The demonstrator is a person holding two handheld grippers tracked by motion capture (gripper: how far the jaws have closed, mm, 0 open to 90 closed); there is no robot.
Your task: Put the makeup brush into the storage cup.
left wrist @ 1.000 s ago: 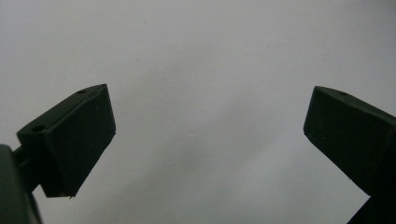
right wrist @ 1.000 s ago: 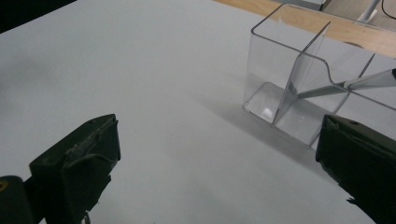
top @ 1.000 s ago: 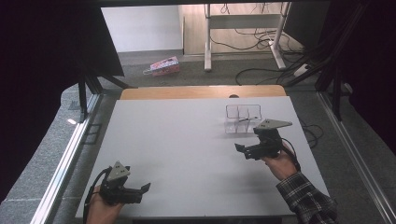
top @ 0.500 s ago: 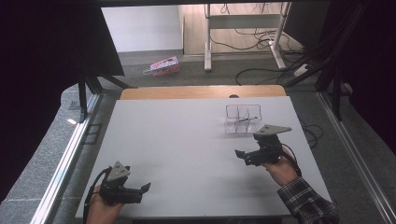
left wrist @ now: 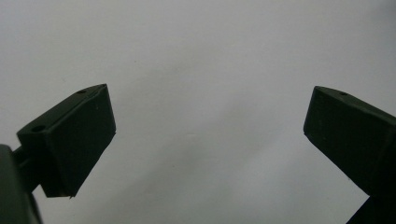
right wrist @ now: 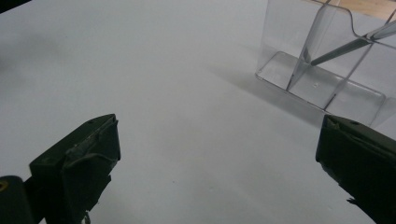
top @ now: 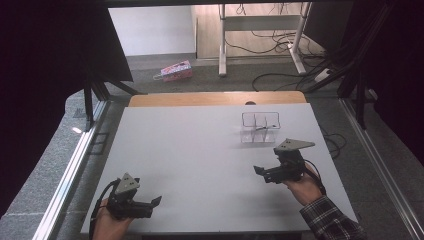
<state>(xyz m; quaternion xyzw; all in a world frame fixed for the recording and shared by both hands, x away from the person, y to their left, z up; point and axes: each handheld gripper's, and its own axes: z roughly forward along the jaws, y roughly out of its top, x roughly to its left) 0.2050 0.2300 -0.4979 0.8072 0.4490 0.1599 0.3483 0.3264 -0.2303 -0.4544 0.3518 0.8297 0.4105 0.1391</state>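
Clear divided holder (top: 260, 127) just beyond right hand-held gripper (top: 261, 172), jaws spread, empty.

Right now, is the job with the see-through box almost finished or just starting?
It looks either just begun or just finished; the pictures can't settle which. Done: a thin rod already leans inside the clear divided holder. In hand: nothing, since the right gripper and the left gripper are both open and empty over the white table. Left: nothing else lies there to put away.
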